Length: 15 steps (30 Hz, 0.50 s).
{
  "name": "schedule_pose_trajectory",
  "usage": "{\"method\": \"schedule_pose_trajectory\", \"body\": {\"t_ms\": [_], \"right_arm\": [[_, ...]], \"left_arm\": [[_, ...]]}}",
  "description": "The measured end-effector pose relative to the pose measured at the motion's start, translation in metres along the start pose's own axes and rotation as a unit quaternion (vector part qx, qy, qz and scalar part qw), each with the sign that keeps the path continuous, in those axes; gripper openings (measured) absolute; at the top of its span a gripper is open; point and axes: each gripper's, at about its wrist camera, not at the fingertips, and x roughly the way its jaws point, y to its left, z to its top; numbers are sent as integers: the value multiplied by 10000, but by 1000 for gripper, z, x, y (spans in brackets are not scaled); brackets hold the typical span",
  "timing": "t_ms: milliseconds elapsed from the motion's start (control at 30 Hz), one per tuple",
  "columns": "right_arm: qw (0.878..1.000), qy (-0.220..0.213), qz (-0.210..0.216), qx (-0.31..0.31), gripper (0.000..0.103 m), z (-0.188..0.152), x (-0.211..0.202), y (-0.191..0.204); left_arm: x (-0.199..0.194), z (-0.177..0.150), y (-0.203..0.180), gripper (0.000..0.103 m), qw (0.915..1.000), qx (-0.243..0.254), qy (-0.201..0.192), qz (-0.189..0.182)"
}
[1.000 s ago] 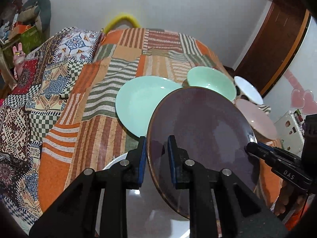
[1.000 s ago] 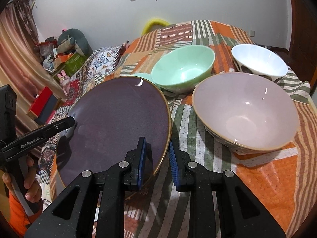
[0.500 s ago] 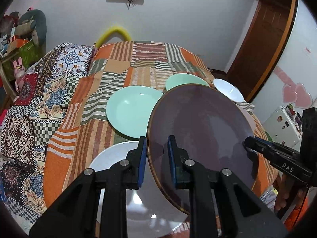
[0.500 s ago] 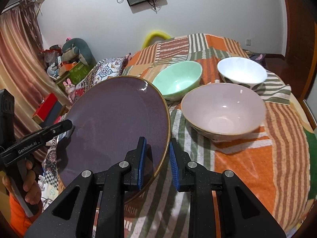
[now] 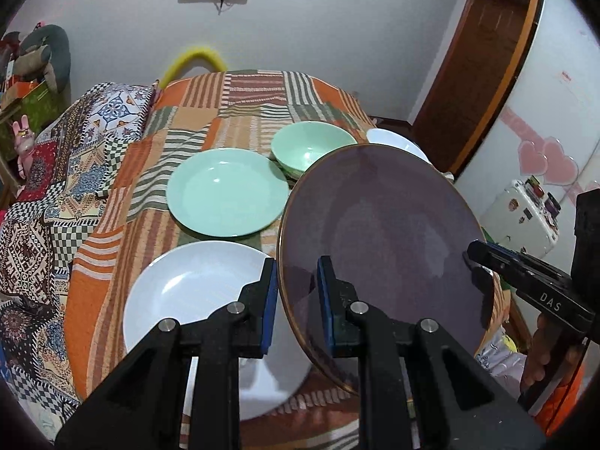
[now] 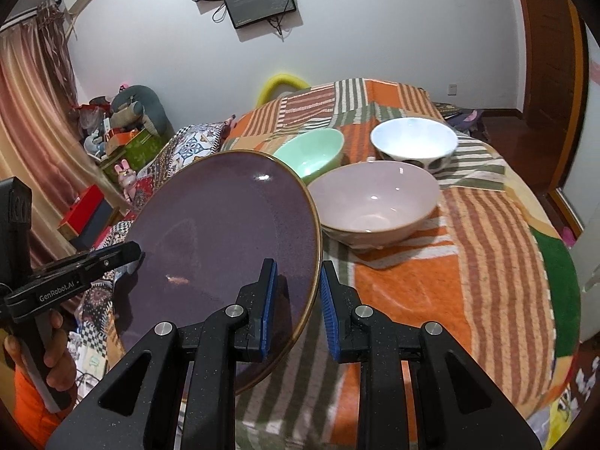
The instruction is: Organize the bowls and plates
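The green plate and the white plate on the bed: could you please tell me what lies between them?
Nothing: only a narrow strip of the patchwork bedspread separates the green plate from the white plate, as the left wrist view shows.

Both wrist cameras look steeply down from opposite sides, close, sharing the purple plate [image 5: 378, 247].

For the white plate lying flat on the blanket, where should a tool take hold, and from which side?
Grip the white plate by its thin raised rim, coming in low from the near edge. It lies flat and wide, so only the rim fits between the fingers. The green plate sits close behind its far edge.
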Motion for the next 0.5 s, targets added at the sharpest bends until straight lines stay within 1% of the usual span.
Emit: {"method": "schedule_pose_trajectory", "body": {"t_ms": [200,500], "right_arm": [[9999,44,-80,105,22,-9,-4,-14],[9993,157,-272,218,22,-27,-11,-31]], "left_arm": [[2,-6,-15,19,9998,135,111,-65],[21,-17,-29,19,9983,318,466,-164]]}}
